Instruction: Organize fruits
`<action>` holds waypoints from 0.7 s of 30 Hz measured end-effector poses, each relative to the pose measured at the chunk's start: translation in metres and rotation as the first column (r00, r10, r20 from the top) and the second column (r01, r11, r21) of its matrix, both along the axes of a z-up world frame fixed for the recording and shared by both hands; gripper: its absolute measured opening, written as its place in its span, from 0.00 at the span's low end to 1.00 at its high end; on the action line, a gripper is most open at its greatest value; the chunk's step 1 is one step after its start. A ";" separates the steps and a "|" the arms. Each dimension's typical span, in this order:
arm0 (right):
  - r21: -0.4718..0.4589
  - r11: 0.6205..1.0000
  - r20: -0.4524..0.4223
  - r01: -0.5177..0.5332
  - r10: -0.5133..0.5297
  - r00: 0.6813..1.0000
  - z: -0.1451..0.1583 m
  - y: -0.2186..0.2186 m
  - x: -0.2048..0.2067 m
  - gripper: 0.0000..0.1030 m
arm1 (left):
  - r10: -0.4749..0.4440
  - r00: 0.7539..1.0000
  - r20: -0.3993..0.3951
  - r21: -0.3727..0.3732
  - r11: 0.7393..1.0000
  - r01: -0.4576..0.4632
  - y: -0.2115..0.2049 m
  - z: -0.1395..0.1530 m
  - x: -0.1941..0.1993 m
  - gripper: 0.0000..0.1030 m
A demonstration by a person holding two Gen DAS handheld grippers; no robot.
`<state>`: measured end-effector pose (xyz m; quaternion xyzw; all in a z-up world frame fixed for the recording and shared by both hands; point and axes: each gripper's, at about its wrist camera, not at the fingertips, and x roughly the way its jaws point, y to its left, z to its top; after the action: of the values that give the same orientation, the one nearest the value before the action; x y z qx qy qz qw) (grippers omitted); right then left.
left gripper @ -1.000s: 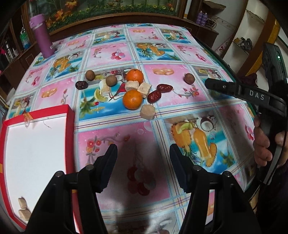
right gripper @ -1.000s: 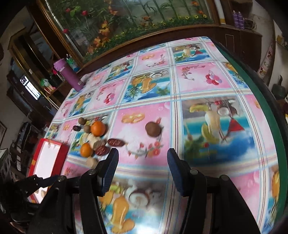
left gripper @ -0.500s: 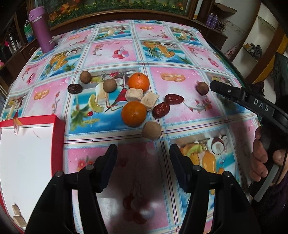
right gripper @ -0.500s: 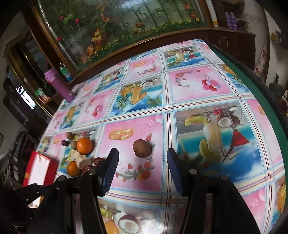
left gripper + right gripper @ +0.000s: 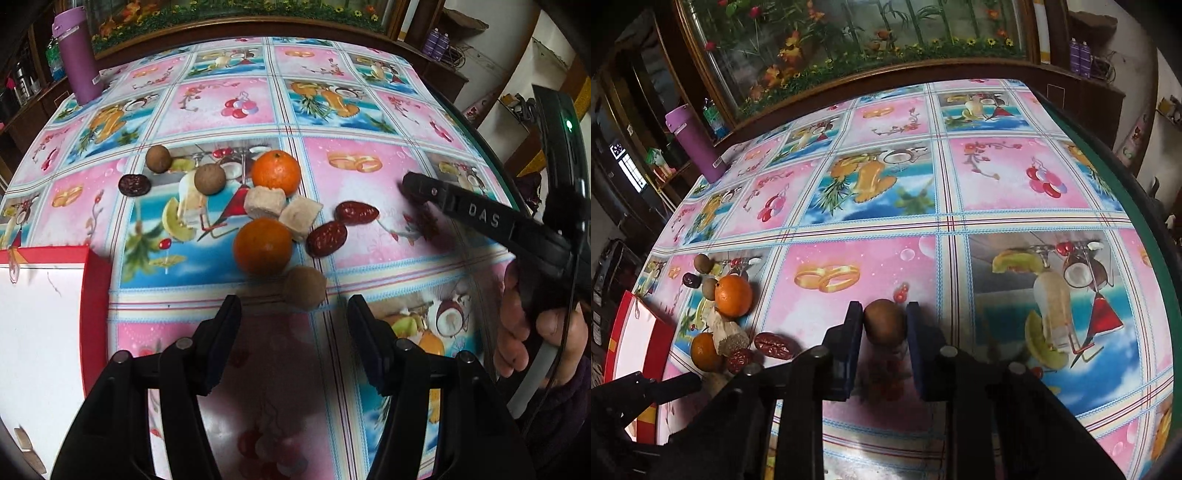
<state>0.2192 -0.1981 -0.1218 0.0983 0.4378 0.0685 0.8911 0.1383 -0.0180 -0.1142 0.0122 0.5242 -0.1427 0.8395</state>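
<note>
Two tongs in play, read left to right. Far left on the desk (image 5: 229, 107), near edge: the red box (image 5: 96, 295) w/ white inside, mostly bare. Left tongs (image 5: 293, 325) hang released, nothing between the pads, pointing down at the fruit pile; closest piece is a tan round fruit (image 5: 304, 288) just beyond the tips, slightly right of their centre line, so a short push fwd + slight right would bracket it. It's round, no long axis to line up. Beyond it: near orange (image 5: 263, 245), two pale cubes (image 5: 280, 208), far orange (image 5: 276, 172), two red dates (image 5: 340, 227) lying long-axis roughly left-right, two more brown rounds and a dark date at far left of the pile. Right of the pile, apart from it: the lone brown fruit (image 5: 884, 321), now sitting between the right tongs (image 5: 882, 319); pads look pressed on both its sides, so clenched on it, fruit apparently at desk level. Right hand (image 5: 532, 332) is the one on this piece; left hand is nearer the pile and the box. Judgement: next is a lift and carry leftwards over the pile to the box. Vs. half a sec ago: right tongs' jaws have just been closing, then stood wide w/ the fruit ahead of the tips; left tongs' gap unchanged, pile now closer to them.
</note>
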 end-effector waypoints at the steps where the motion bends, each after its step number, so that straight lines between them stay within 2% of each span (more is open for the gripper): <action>1: 0.005 1.000 0.000 0.002 -0.002 1.000 0.000 0.000 0.001 0.22 | 0.005 1.000 0.002 0.004 1.000 -0.005 -0.001 0.000 0.001 0.59; 4: 0.013 1.000 0.004 0.005 -0.005 1.000 0.000 0.000 0.001 0.22 | 0.009 1.000 0.005 0.011 1.000 -0.009 -0.006 0.000 0.002 0.59; 10: 0.012 1.000 -0.003 -0.003 0.003 1.000 0.000 0.002 0.000 0.22 | -0.004 0.999 0.044 0.093 0.996 0.000 -0.022 -0.003 -0.002 0.52; 12: 0.012 1.000 -0.007 0.002 -0.001 1.000 0.000 0.002 0.001 0.22 | 0.003 0.998 0.058 0.119 0.993 -0.010 -0.026 -0.003 -0.003 0.48; 18: 0.042 0.999 -0.017 0.031 -0.030 0.999 0.002 -0.008 0.001 0.22 | 0.031 0.997 0.072 0.130 0.991 -0.041 -0.039 -0.003 -0.002 0.30; 21: 0.052 0.998 -0.006 0.042 -0.042 0.999 0.004 -0.010 0.000 0.22 | 0.058 0.995 0.082 0.130 0.989 -0.068 -0.043 -0.003 -0.001 0.27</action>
<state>0.2194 -0.2085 -0.1174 0.1307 0.4359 0.0608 0.8884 0.1378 -0.0607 -0.1169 0.0569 0.4993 -0.0803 0.8608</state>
